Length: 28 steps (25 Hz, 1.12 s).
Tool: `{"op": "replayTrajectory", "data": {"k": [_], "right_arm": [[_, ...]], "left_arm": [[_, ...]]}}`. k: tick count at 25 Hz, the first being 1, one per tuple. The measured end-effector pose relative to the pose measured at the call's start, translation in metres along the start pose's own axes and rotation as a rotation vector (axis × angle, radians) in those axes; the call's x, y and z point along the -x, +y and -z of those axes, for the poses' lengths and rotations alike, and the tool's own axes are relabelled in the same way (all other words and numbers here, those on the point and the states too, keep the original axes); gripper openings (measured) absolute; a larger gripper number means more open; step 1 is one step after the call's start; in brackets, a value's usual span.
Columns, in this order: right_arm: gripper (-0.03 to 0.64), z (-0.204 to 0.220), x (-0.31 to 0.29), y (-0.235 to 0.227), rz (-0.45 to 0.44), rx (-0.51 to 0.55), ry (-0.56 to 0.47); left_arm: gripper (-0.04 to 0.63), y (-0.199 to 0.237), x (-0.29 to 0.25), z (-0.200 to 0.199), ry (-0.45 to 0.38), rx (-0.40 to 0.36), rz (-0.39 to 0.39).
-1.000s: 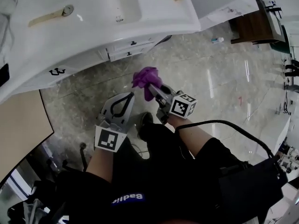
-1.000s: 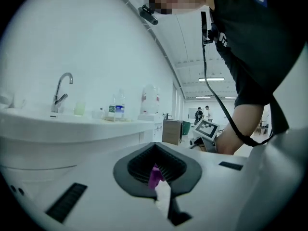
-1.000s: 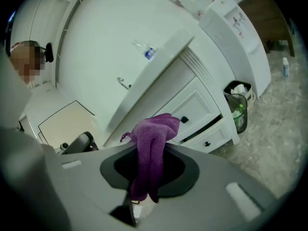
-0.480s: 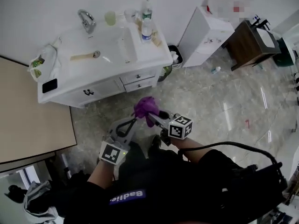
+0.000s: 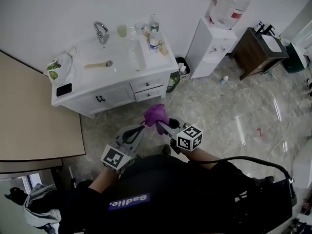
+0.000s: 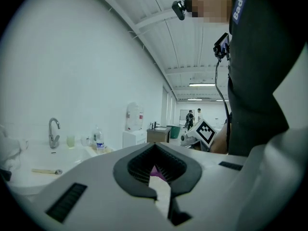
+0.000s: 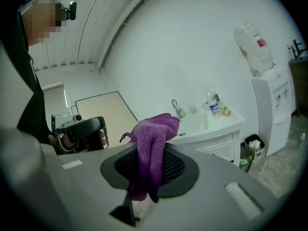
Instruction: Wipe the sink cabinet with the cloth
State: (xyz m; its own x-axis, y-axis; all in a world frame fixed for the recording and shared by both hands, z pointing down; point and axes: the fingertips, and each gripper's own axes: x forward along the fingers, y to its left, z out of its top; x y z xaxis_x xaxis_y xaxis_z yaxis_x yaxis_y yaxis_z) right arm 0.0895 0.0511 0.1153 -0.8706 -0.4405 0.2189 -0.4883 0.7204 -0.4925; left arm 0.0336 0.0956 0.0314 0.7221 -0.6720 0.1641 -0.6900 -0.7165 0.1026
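The white sink cabinet stands against the wall, upper left in the head view, a stretch of floor away from both grippers. My right gripper is shut on a purple cloth, which bunches above the jaws. In the right gripper view the cloth hangs down between the jaws, with the cabinet behind it. My left gripper is just left of the cloth, shut with nothing in it. In the left gripper view its jaws meet at the tips, and a bit of purple shows through the gap behind them.
On the countertop are a faucet, a cup, bottles, a black phone and a bag. A waste bin and a water dispenser stand right of the cabinet, then a brown desk. A beige panel lies at left.
The head view has drawn back, so the cabinet looks smaller and farther away and the whole cabinet shows. Both grippers stay close together in front of the body, the cloth still held.
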Motion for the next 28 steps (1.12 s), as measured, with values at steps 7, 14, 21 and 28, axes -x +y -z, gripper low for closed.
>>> {"op": "replayTrajectory", "data": {"k": [7,14,21,28], "right_arm": [[0.077,0.003,0.0,0.065,0.072,0.082,-0.039],[0.077,-0.001,0.007,0.099,0.058,0.157,-0.066],[0.077,-0.019,0.029,0.097,0.001,0.231,-0.061],[0.075,-0.012,0.039,0.084,-0.013,0.176,-0.045]], "left_arm": [[0.005,-0.003,0.051,-0.008,-0.053,-0.018,0.039],[0.005,-0.029,0.07,-0.014,-0.066,0.001,0.089],[0.005,-0.049,0.056,-0.023,-0.067,-0.051,0.075],[0.005,-0.065,0.04,-0.018,-0.05,-0.007,0.091]]}}
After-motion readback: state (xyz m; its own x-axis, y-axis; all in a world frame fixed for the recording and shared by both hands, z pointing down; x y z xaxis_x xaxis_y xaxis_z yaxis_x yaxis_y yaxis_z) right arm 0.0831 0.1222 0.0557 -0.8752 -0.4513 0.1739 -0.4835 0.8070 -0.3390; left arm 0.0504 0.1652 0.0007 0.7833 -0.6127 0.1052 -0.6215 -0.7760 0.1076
